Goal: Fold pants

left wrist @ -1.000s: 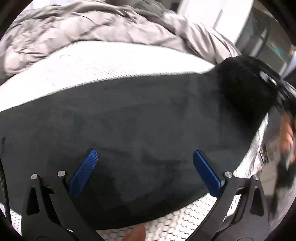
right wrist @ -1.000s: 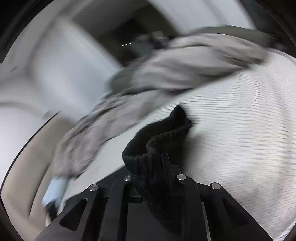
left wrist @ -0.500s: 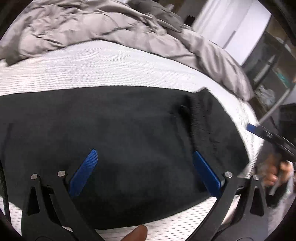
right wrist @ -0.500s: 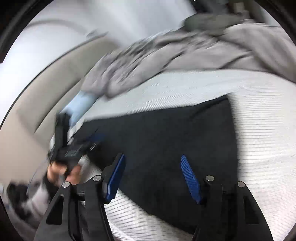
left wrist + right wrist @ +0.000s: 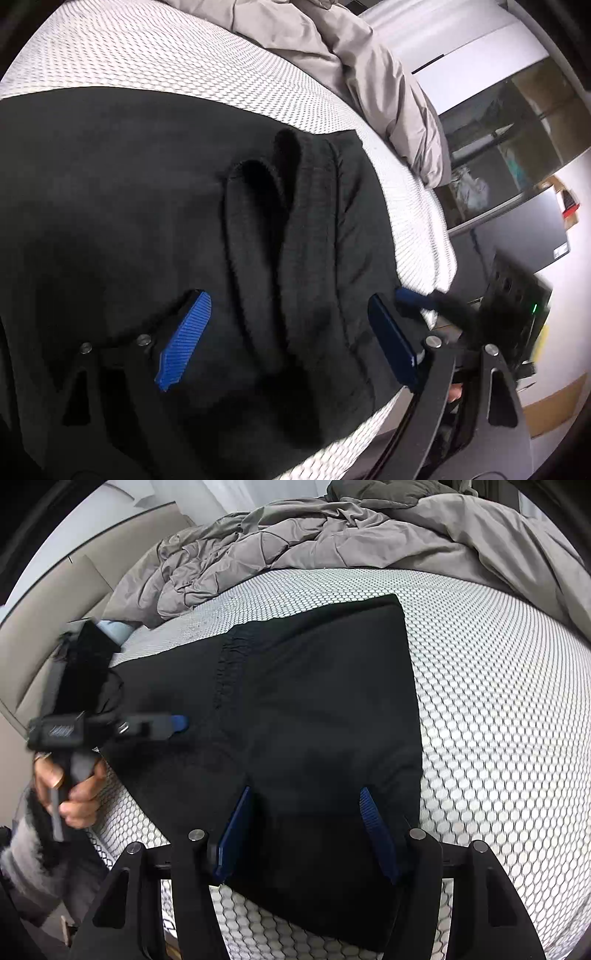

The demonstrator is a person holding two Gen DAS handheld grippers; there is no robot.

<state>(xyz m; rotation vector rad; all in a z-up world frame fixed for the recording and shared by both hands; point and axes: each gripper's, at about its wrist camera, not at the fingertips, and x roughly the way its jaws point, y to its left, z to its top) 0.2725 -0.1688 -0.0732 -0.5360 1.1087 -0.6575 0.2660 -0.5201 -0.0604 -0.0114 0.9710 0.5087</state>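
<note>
Black pants [image 5: 317, 701] lie folded over flat on the white honeycomb mattress [image 5: 498, 709]. In the left wrist view the pants [image 5: 147, 206] fill the middle, with a ribbed cuff or waistband fold [image 5: 266, 192] on top. My left gripper [image 5: 288, 332] is open and empty just above the pants. My right gripper [image 5: 306, 823] is open and empty over the near edge of the pants. The left gripper also shows in the right wrist view [image 5: 177, 723], held over the pants' left side.
A crumpled grey duvet [image 5: 332, 528] lies along the far side of the mattress. A beige headboard [image 5: 44, 602] is at the left. In the left wrist view, shelves and a dark monitor [image 5: 524, 229] stand past the bed's right edge.
My right gripper let go of the black fabric and opened; the folded end now lies flat on the pants. My left gripper swung right, closer over the fold.
</note>
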